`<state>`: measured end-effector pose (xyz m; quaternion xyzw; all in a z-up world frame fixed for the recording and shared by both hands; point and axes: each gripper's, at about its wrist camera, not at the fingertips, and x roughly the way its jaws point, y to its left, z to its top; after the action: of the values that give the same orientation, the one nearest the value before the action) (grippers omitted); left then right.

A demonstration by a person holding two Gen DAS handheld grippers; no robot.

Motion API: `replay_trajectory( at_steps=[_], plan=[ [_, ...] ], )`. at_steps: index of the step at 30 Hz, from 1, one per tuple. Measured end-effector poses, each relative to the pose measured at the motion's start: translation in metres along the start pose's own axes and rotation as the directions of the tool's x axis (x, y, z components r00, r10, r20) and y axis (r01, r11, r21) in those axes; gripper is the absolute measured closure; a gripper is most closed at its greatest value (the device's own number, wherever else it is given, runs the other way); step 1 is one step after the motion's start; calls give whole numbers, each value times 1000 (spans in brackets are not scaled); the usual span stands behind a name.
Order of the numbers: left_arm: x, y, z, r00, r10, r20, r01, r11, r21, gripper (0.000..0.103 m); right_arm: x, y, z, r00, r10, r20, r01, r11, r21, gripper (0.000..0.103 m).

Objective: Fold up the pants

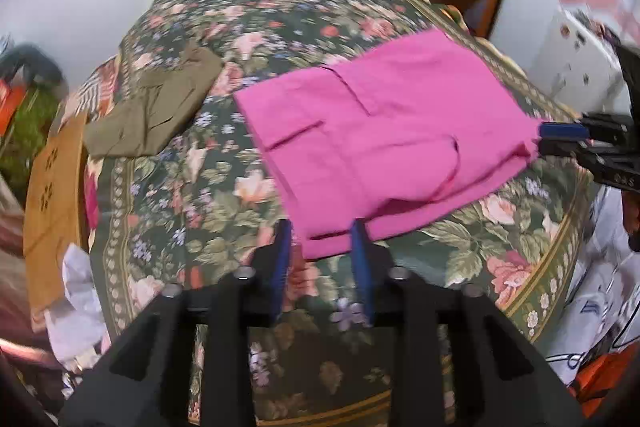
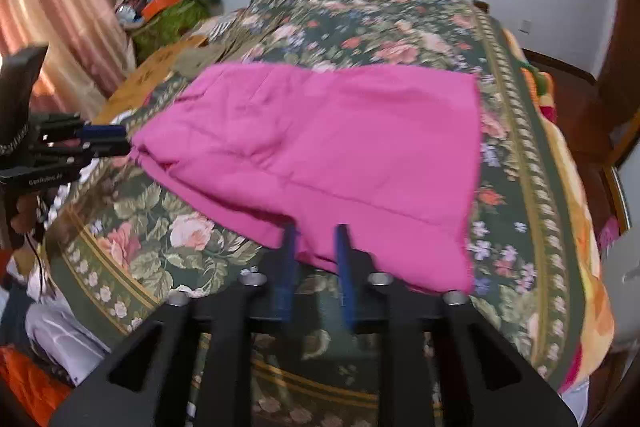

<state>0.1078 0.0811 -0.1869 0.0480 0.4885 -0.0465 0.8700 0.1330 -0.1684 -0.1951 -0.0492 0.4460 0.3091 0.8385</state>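
Blue fingers of the left gripper stand apart around the near corner of the pink pants on the floral bedspread; the right gripper likewise straddles another edge. Light, limp cloth: pinch corners.

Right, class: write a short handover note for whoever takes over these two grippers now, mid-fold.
Left gripper: open, fingers either side of the near edge of the pink pants.
Right gripper: open, at another edge of the pants.
The pants lie partly folded on the floral bedspread; a folded olive garment sits farther back.
Done: apparently a first fold.
Left: probably grip the edges, fold again, smooth.
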Motion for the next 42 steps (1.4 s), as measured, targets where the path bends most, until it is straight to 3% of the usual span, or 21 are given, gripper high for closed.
replay_trajectory(
  at_steps=[3, 11, 14, 16, 20, 23, 25, 27, 31, 36, 38, 40, 42],
  plan=[
    [-4, 16, 3, 1000, -3, 8, 4, 998, -67, 59, -15, -11, 2, 998, -38, 45, 36, 999, 36, 66],
    [22, 29, 12, 990, -134, -53, 120, 968, -220, 59, -23, -50, -2, 992, -112, 54, 100, 978, 185, 66],
    [34, 23, 12, 983, -168, -78, 147, 963, -227, 76, -17, -62, -9, 994, -110, 29, 100, 967, 235, 66],
    [37, 21, 11, 985, -155, -81, 134, 965, -227, 77, -12, -66, -13, 994, -104, 11, 98, 962, 256, 66],
    [34, 20, 12, 989, -128, -69, 110, 969, -220, 92, 2, -67, -22, 998, -54, -19, 57, 959, 276, 66],
    [24, 19, 13, 994, -103, -44, 93, 976, -199, 94, 12, -61, -26, 998, -52, -43, 61, 965, 255, 67],
    [13, 16, 15, 996, -82, -16, 78, 980, -181, 94, 13, -56, -27, 997, -68, -32, 73, 971, 228, 78],
    [5, 16, 17, 997, -76, -1, 74, 982, -176, 94, 11, -54, -25, 995, -101, -20, 103, 972, 211, 97],
    [1, 16, 17, 998, -70, -2, 68, 985, -161, 94, -1, -55, -24, 993, -118, 5, 115, 975, 189, 98],
    [31, 15, 0, 995, -54, -84, 40, 986, -161, 93, 9, -56, -32, 991, -123, -46, 129, 977, 168, 97],
    [32, 15, -4, 996, -50, -68, 38, 986, -162, 93, 9, -56, -30, 991, -129, -46, 135, 975, 175, 97],
    [25, 14, -2, 998, -32, -56, 24, 989, -145, 93, 5, -55, -25, 985, -160, -58, 168, 968, 184, 92],
    [18, 12, 0, 999, -2, -46, -3, 992, -122, 91, -1, -53, -20, 983, -176, -55, 183, 966, 181, 79]
  ],
)
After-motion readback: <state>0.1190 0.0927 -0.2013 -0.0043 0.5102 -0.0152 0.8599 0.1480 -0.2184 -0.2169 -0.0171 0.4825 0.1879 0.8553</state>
